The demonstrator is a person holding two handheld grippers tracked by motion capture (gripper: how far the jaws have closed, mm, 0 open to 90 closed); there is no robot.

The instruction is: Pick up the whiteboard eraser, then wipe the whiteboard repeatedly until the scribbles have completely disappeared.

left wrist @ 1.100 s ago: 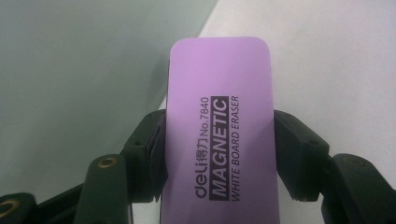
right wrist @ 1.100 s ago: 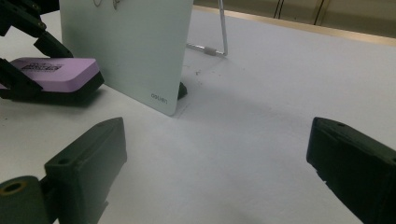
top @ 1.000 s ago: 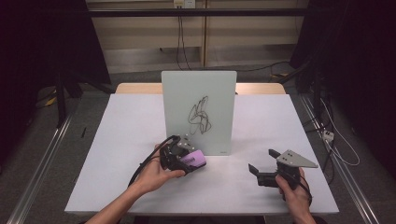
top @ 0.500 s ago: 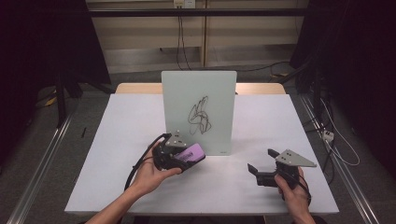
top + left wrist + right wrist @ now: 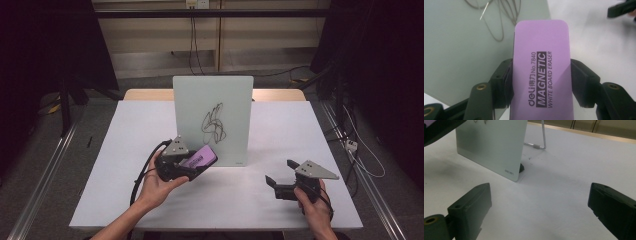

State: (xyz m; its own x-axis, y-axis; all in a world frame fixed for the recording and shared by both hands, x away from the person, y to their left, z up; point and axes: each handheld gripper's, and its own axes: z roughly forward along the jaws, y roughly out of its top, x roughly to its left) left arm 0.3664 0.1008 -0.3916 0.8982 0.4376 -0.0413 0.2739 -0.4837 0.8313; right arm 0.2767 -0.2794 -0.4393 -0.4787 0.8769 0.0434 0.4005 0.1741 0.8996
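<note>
A pale green whiteboard stands upright on its stand at the table's middle, with a black scribble on its face. My left gripper is shut on a purple magnetic whiteboard eraser and holds it just in front of the board's lower left part. In the left gripper view the eraser sits clamped between both jaws, with the scribble above it. My right gripper rests open at the table's right front, nothing between its jaws. In the right gripper view the board's lower corner stands ahead.
The white table has free surface on both sides of the board. A metal stand leg props the board from behind. Cables run over the floor behind and to the right of the table.
My left hand has lifted the eraser a little and carried it toward the board. The right hand has stayed put.
</note>
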